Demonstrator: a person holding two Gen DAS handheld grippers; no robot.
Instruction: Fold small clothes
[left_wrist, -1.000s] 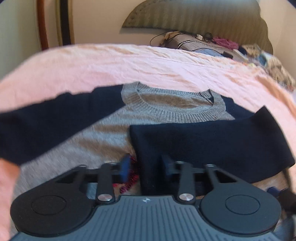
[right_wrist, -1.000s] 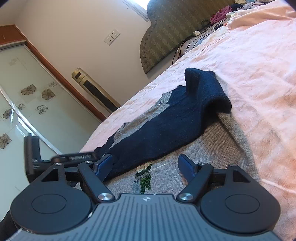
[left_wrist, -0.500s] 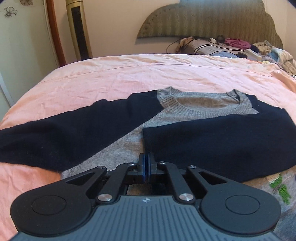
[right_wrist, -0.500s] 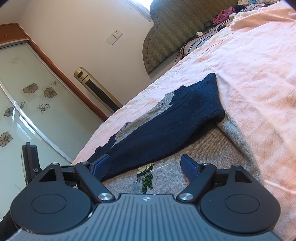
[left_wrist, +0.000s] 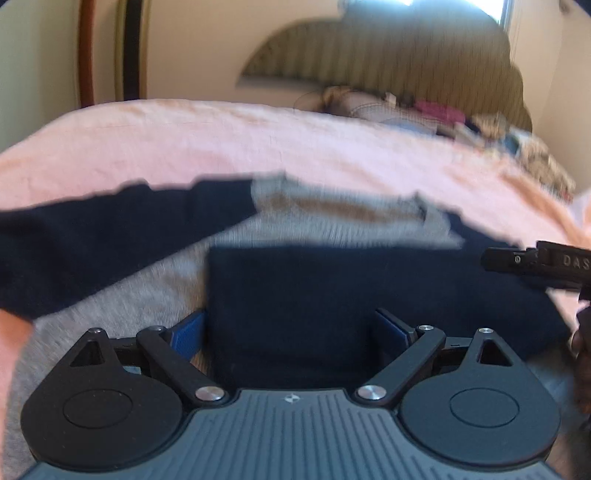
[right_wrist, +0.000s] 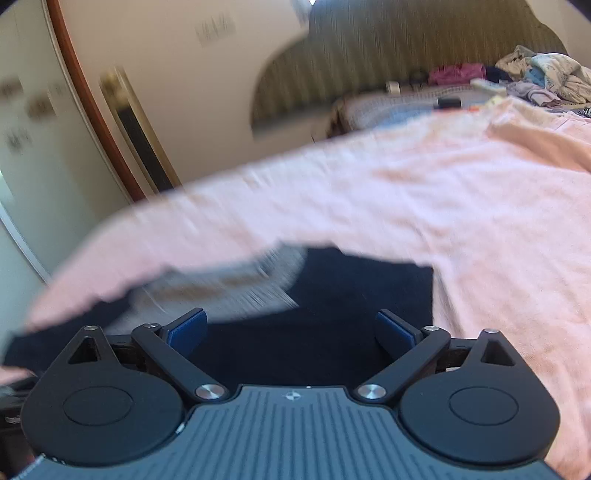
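A grey knit sweater (left_wrist: 122, 302) with navy sleeves lies flat on the pink bedsheet (left_wrist: 258, 147). One navy sleeve (left_wrist: 332, 295) is folded across its chest, and the other sleeve (left_wrist: 92, 247) stretches out to the left. My left gripper (left_wrist: 290, 330) hovers over the folded sleeve's cuff end, jaws opening wide, pads clear of the cloth. My right gripper (right_wrist: 291, 328) is over the folded sleeve (right_wrist: 332, 295) near the grey collar (right_wrist: 221, 288), jaws also opening, nothing pinched. The right gripper's side (left_wrist: 535, 264) shows at the left wrist view's right edge. Both views are blurred.
A padded headboard (right_wrist: 406, 48) stands at the far end, with a pile of loose clothes (right_wrist: 535, 77) and a striped pillow (right_wrist: 388, 107) before it. A wood-framed glass door (right_wrist: 85, 96) and a gold tower unit (right_wrist: 136, 125) stand at the left wall. Bare pink sheet (right_wrist: 498, 221) spreads right.
The left gripper's jaws went from shut to wide open above the folded sleeve. The right gripper rolled level and swung across the sweater, now sitting over the sleeve by the collar, jaws wider.
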